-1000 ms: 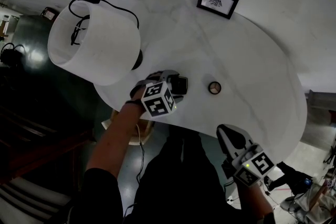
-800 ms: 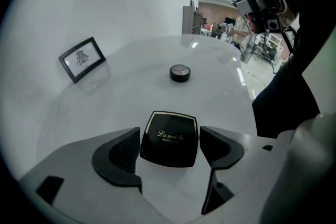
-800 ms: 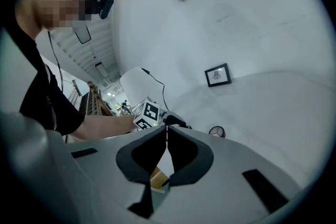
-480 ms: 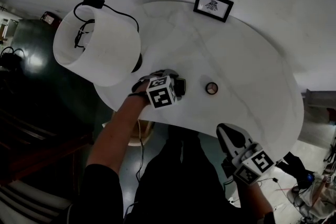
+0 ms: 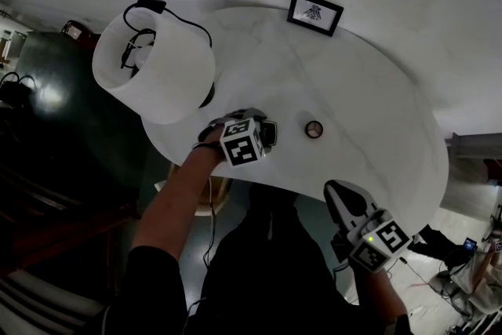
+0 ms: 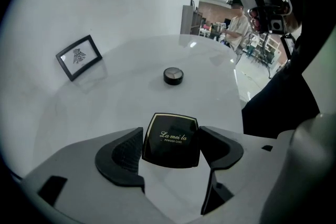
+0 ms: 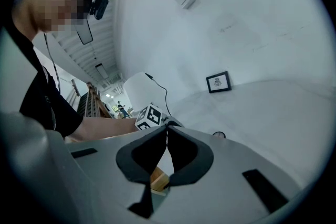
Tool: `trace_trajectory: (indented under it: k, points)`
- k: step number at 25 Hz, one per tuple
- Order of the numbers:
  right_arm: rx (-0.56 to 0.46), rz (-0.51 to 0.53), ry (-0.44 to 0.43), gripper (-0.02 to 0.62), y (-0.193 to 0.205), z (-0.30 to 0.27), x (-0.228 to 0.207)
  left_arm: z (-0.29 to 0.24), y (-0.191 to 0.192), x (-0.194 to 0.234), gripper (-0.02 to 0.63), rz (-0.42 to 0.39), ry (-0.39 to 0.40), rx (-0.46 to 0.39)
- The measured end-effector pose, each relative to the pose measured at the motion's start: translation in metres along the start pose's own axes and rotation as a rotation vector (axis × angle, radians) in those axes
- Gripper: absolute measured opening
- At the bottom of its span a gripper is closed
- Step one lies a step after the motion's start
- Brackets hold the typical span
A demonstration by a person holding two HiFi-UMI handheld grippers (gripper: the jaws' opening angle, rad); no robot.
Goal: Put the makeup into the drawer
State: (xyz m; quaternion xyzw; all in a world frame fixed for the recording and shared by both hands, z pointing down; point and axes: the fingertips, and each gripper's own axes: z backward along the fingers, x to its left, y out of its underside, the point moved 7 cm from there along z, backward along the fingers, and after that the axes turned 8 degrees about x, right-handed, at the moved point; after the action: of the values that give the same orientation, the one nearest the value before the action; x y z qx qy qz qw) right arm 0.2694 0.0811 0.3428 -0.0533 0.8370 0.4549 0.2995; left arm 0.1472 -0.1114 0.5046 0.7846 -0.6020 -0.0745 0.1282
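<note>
Here the left gripper (image 6: 171,135) sits low over the white table (image 5: 376,114), its jaws closed against the two sides of a black powder compact (image 6: 172,140) with gold lettering on its lid. The compact lies flat on the tabletop, near the edge closest to the person. Just beyond it stands a small round jar (image 6: 172,75), apart from the gripper, and a framed picture (image 6: 79,56) leans by the wall at the far side. A white lampshade (image 5: 157,67) stands at the table's left end. The right gripper (image 7: 167,129) is held off the table's near edge, empty, its jaws pressed together at the tips
</note>
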Motion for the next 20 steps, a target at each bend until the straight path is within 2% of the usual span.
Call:
trace_trajectory:
  k: [8, 20]
  points:
    - [0.022, 0.063, -0.021, 0.017, -0.004, 0.0, 0.013, 0.033, 0.01, -0.026, 0.344, 0.087, -0.041, -0.077]
    - [0.038, 0.1, -0.127, 0.017, -0.02, -0.02, 0.042, 0.095, 0.041, -0.069, 0.344, 0.29, -0.165, -0.181]
